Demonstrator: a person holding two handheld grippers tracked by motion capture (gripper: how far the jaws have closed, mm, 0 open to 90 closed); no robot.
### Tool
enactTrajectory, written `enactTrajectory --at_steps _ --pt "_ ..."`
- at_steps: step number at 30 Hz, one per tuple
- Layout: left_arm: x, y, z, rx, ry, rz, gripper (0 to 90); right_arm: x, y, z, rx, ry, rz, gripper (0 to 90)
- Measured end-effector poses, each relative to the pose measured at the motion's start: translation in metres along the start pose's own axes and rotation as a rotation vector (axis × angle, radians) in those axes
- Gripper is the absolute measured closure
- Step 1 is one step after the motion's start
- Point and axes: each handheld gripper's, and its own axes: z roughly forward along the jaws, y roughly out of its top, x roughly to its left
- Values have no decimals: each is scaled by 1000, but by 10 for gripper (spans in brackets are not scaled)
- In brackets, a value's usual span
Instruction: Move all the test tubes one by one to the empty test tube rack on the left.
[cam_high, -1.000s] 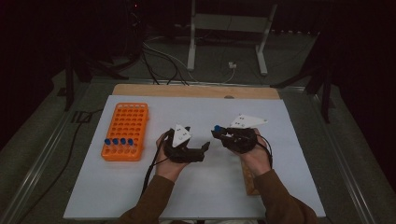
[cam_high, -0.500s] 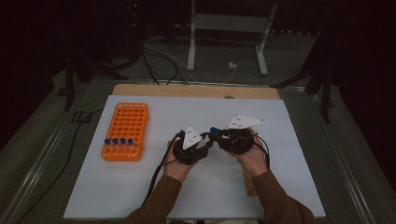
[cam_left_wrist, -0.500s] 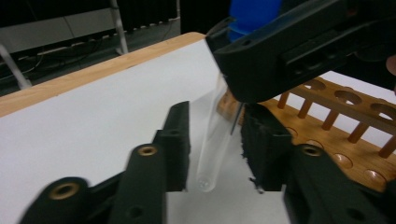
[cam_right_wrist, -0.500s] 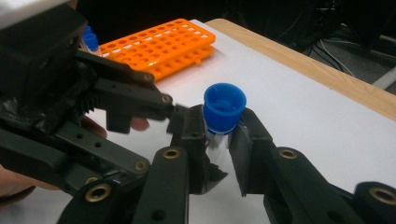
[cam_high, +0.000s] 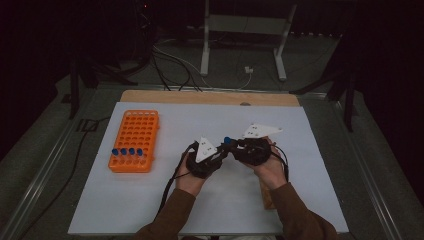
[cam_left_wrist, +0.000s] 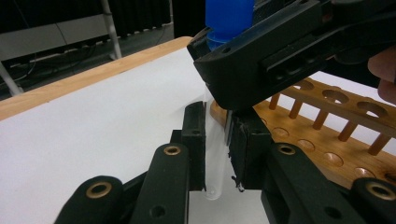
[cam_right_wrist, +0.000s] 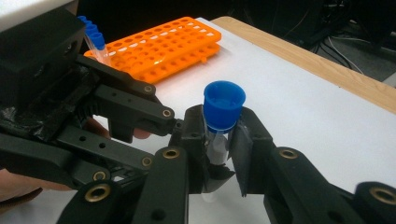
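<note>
A clear tube with a blue cap (cam_right_wrist: 224, 105) stands upright between both grippers above the white mat (cam_high: 150, 200). My right gripper (cam_right_wrist: 218, 140) is shut on the tube just under the cap. My left gripper (cam_left_wrist: 215, 144) has just been closing and now pinches the tube's lower clear part (cam_left_wrist: 215, 154), with the round bottom poking out below its pads. In the high view the two grippers meet at mid-table, left gripper (cam_high: 220, 152) and right gripper (cam_high: 231, 146), with the cap (cam_high: 227, 140) showing between them.
An orange tube rack (cam_high: 135, 140) lies at the left of the mat, with several blue-capped tubes (cam_high: 127, 151) in its near row. A wooden rack (cam_left_wrist: 327, 135) lies under the right forearm (cam_high: 265, 192). The table's wooden edge (cam_high: 210, 97) runs along the back.
The left hand has moved right until its gripper meets the right one, and its jaws have shut on the tube's lower part. The right hand has stayed put.
</note>
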Motion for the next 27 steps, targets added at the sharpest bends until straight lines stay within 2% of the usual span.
enactTrajectory --at_steps 6,11,15,17,24,27 --pt "6 0 -3 7 17 -21 782 -4 -1 -4 -10 28 16 533" --pt "12 -1 -9 6 28 -30 783 -6 -2 -9 -21 10 22 355" --pt "16 -2 -16 6 37 -34 783 -9 -6 -12 -19 -26 16 255" --pt "18 -3 -20 4 42 -38 783 -12 -8 -14 -17 -55 29 199" --pt "30 -6 -38 -3 55 -68 783 -25 -22 -26 -17 -120 63 143" --pt "35 -7 -46 -6 66 -83 783 -31 -28 -31 -14 -151 83 87"
